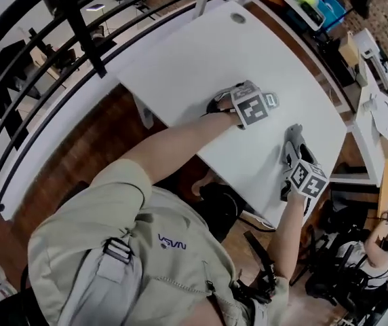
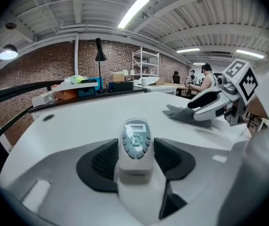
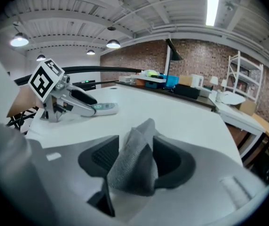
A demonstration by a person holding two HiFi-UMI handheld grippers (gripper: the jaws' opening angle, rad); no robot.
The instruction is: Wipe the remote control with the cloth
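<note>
Lamp (image 2: 99, 55), blue box (image 2: 94, 84) and shelf (image 2: 146, 65) stand beyond the remote control (image 2: 135, 142).

White table (image 1: 180, 73) with a smooth top and curved edges, one round grey cable grommet (image 1: 238, 17) set into it near a far corner; on it a crumpled grey cloth (image 2: 184, 113) and, well apart, a white remote control (image 3: 99, 108).
</note>
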